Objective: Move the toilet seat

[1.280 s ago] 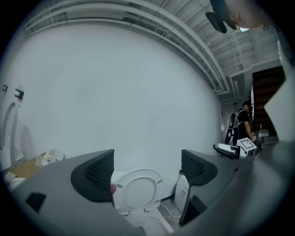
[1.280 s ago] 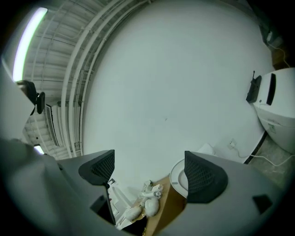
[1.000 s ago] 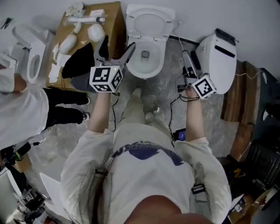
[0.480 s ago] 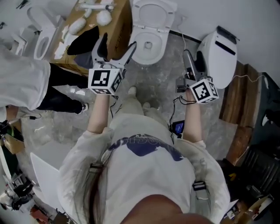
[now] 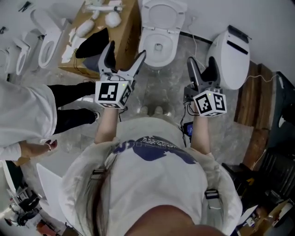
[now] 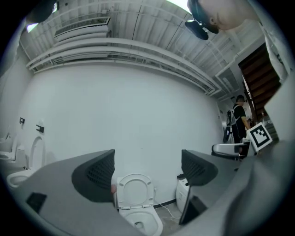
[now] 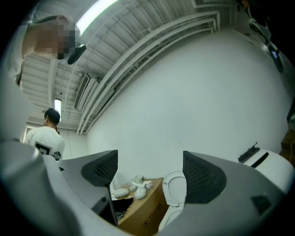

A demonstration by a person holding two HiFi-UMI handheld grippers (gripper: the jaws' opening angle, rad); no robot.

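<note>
A white toilet [image 5: 159, 44] stands against the wall with its seat and lid [image 5: 161, 14] raised upright. My left gripper [image 5: 125, 51] hovers open in front of the bowl's left side and touches nothing. In the left gripper view the raised seat [image 6: 135, 191] shows between the open left gripper [image 6: 147, 170] jaws, some way off. My right gripper [image 5: 202, 64] is held to the right of the bowl, jaws wide with nothing between them. In the right gripper view, the right gripper [image 7: 150, 173] faces the toilet [image 7: 173, 193] from a distance.
A cardboard box [image 5: 117, 32] with white parts and a black item on it stands left of the toilet. A second white toilet unit [image 5: 230, 53] is at the right, with wooden planks [image 5: 251, 106] beyond it. A person in a white shirt [image 5: 23, 115] stands at the left near more toilets [image 5: 44, 37].
The view has pulled back from the toilet, which now sits higher in the picture. Both grippers stayed raised, the right one drawing slightly inward. The bystander at the left has shifted lower in view.
</note>
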